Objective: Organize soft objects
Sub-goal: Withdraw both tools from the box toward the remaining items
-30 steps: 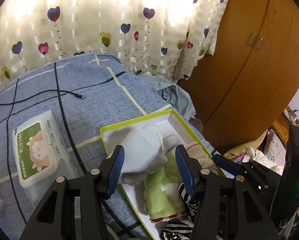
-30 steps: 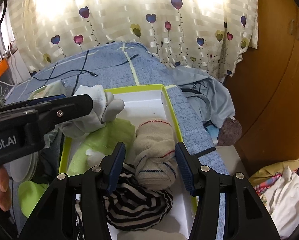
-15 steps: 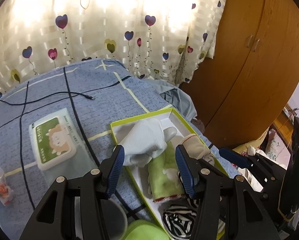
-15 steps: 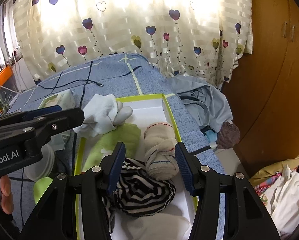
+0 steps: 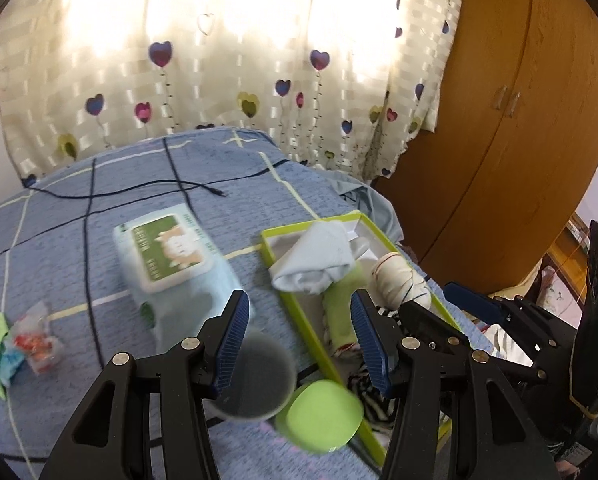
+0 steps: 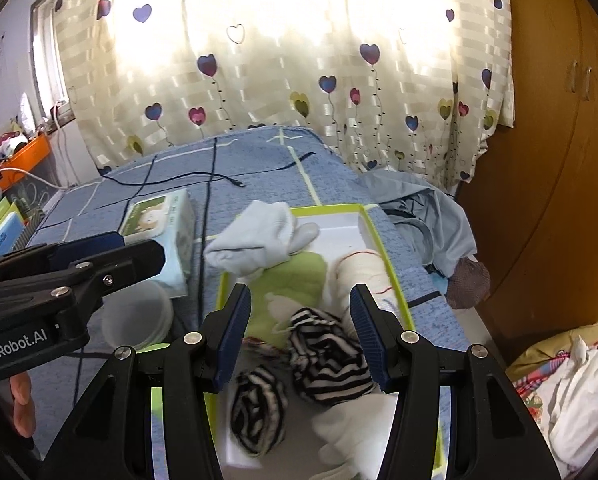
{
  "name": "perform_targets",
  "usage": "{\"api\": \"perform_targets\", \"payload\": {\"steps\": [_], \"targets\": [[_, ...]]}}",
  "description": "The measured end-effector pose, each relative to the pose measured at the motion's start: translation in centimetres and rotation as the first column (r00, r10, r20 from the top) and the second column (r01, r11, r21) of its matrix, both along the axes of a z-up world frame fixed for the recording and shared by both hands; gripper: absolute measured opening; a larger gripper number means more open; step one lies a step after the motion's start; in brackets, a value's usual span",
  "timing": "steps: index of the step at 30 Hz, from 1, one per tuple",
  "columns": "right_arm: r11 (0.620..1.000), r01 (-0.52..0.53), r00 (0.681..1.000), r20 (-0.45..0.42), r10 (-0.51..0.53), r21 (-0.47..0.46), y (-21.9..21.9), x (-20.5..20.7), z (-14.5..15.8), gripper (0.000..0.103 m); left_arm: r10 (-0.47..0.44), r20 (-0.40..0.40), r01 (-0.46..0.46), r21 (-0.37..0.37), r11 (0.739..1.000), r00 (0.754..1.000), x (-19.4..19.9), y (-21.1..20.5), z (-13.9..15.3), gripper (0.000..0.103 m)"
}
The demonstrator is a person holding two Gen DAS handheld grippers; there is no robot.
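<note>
My left tongs (image 5: 299, 336) stand wide and empty, a pale blue folded sock (image 5: 315, 258) ahead of them in the green-rimmed white box (image 5: 295, 308). My right tongs (image 6: 299, 330) gape empty over a black-and-white striped sock bundle (image 6: 327, 356).

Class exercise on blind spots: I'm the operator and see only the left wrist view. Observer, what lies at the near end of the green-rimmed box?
Observer: A white sock, nearest the right wrist camera.
Operator: How much striped fabric is in there?
Observer: Two pieces: a small striped roll and a larger striped bundle beside it.
Operator: What stands left of the bed?
Observer: An orange box among clutter by the window.
</note>
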State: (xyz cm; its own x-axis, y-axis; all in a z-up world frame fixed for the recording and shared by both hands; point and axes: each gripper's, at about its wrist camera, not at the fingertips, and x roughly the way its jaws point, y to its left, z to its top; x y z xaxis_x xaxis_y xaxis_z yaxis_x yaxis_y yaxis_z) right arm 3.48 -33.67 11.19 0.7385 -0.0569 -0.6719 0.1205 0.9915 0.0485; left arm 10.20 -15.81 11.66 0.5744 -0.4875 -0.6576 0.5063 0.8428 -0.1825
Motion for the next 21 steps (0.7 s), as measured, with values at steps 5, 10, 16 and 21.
{"api": "perform_targets", "payload": {"steps": [5,10,16,21], "targets": [[1.000,-0.024,1.000,0.019,0.024,0.004,1.6,-0.6,0.4,0.054,0.037,0.031,-0.037,0.006,0.999,0.999,-1.2,2.3,0.3,0.052],[0.998,-0.056,0.998,0.033,0.056,0.012,3.5,-0.8,0.5,0.054,0.074,0.046,-0.075,0.014,0.997,0.996,-2.1,4.4,0.1,0.052],[0.995,-0.098,0.995,0.036,0.098,0.002,5.8,-0.8,0.4,0.054,0.118,0.047,-0.118,-0.007,0.993,0.992,-2.8,7.2,-0.1,0.052],[0.992,-0.125,0.991,0.047,0.124,0.010,7.4,-0.7,0.5,0.054,0.161,0.048,-0.162,0.011,0.987,0.986,-3.1,9.2,-0.6,0.052]]}}
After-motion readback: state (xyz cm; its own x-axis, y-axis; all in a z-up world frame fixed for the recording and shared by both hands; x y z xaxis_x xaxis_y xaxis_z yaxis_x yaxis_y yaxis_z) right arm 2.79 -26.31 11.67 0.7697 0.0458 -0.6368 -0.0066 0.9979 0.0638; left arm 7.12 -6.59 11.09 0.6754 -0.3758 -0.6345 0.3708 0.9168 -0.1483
